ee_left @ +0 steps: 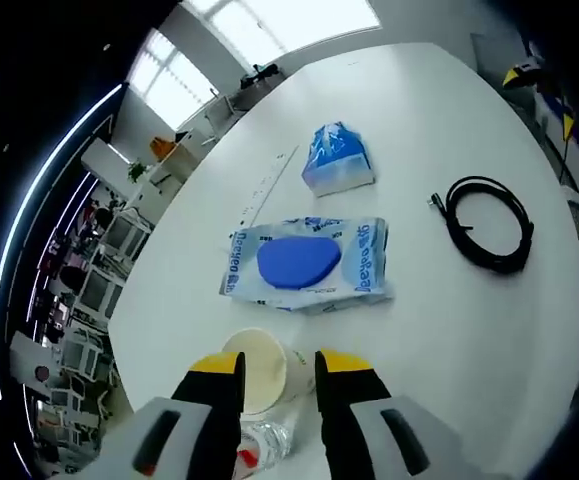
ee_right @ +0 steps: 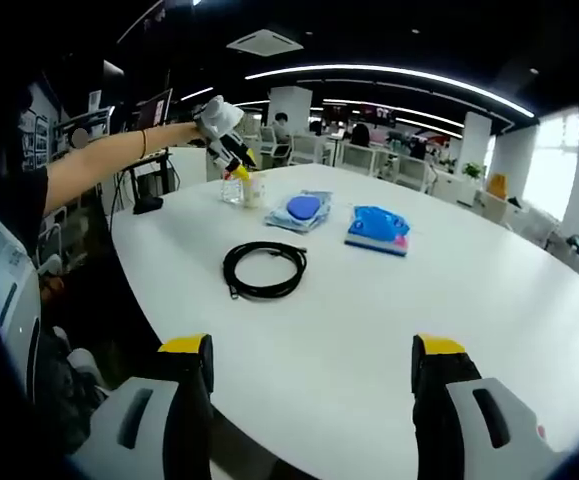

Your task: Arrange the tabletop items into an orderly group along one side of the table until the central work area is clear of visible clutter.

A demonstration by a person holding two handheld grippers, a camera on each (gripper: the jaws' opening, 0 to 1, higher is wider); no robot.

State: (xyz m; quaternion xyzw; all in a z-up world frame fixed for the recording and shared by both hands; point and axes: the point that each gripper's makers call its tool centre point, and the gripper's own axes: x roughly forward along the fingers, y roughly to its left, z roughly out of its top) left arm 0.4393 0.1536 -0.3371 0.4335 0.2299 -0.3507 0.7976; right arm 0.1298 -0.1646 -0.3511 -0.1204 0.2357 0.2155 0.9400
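So we're mid-tidy here, and the thing in hand looks like the paper cup (ee_left: 264, 368) over at one edge of the tabletop (ee_left: 439, 330). In the left gripper view the left gripper (ee_left: 279, 378) has its yellow-tipped fingers (ee_left: 217, 366) either side of the cup, narrowed in around it. We can't tell if they're actually pressing on the wall or just bracketing it. Right beside the cup, lower in that view, there's a clear plastic cup or bottle (ee_left: 261, 446); it's half hidden, so we won't swear to which.

Moving outward: just past the cup sits a wet wipes pack (ee_left: 307, 262) with a blue lid, then a blue tissue pack (ee_left: 339, 160) further along, and a coiled black cable (ee_left: 489, 222) off to the side, well apart from the packs. In the right gripper view the same line-up shows: cable (ee_right: 265, 268) nearest, wipes (ee_right: 301, 211) and tissue pack (ee_right: 378, 229) behind.

The right gripper (ee_right: 309, 362) hangs over the near tabletop edge with fingers spread wide, nothing between them.

Our guess: the cup is being placed or nudged into the edge group. Next move probably calls for fetching the cable, since it sits most out in the middle.
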